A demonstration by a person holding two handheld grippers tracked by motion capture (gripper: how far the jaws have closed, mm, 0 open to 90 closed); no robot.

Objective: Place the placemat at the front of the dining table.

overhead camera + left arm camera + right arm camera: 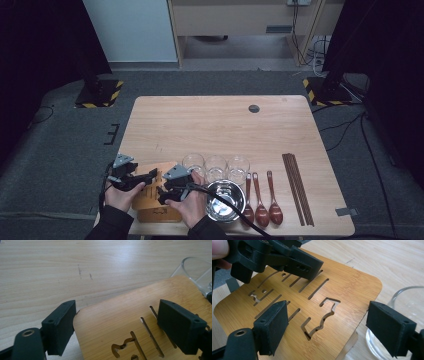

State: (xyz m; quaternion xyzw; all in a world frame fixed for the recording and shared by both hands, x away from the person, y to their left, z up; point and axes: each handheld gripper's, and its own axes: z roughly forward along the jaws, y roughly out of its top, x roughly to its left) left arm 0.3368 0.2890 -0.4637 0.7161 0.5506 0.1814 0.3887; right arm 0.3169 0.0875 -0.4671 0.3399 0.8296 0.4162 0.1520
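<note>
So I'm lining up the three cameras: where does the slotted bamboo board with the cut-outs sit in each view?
High view: the slotted bamboo board lies at the table's near left edge, under both hands.
Left gripper view: it fills the lower right, between the open jaws.
Right gripper view: it spans the centre and left, with the left gripper over its far end.
Shared landmark: the clear glass beside the board's corner.

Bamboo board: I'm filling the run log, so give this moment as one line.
left gripper: open, over bamboo board | right gripper: open, over board | glass: beside board | nothing held
</note>
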